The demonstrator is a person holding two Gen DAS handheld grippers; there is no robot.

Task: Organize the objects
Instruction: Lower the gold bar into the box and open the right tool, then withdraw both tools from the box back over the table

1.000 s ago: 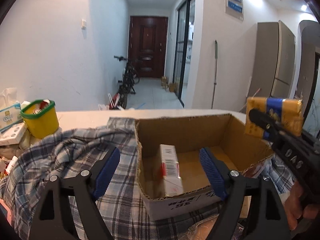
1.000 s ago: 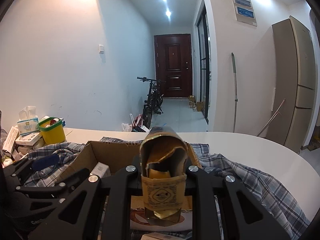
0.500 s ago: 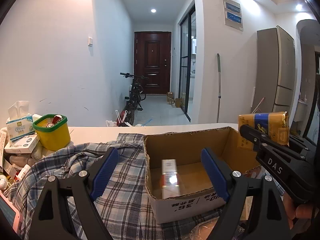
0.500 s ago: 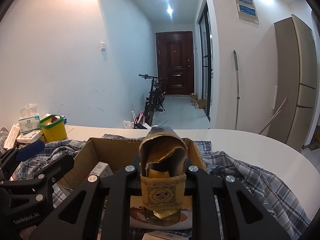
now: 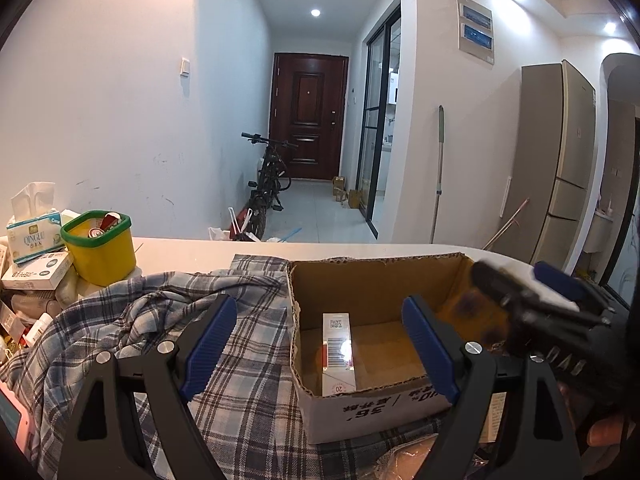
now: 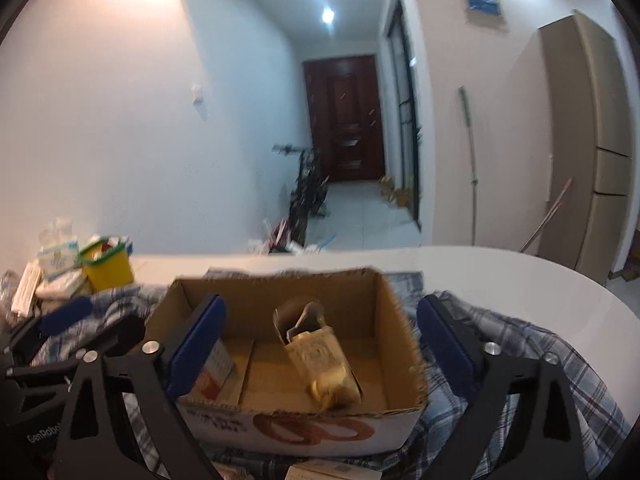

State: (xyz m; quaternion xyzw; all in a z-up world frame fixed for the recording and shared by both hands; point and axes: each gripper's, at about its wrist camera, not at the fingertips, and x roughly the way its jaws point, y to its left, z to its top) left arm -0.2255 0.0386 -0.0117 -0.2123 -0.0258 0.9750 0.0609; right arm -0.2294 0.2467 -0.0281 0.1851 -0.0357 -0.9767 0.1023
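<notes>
An open cardboard box [image 5: 372, 280] [image 6: 280, 292] sits on a plaid cloth on the white table. A white and red carton [image 5: 338, 354] [image 6: 214, 372] stands in its left part. A gold packet [image 6: 320, 352] lies inside the box, free of any grip. My right gripper [image 6: 316, 344] is open above the box, its blue pads [image 6: 196, 344] wide apart on either side of the packet; it shows blurred in the left wrist view [image 5: 532, 300]. My left gripper [image 5: 320, 348] is open and empty in front of the box.
A yellow tub with a green rim [image 5: 100, 246] [image 6: 106, 264], a tissue box [image 5: 34, 232] and small cartons stand at the left. The plaid cloth [image 5: 132, 312] lies rumpled under and around the box. More packets lie at the near edge [image 6: 332, 470].
My right gripper opened and let go of the gold packet, which now lies in the box. The right gripper dropped lower over the box. The left gripper stayed open.
</notes>
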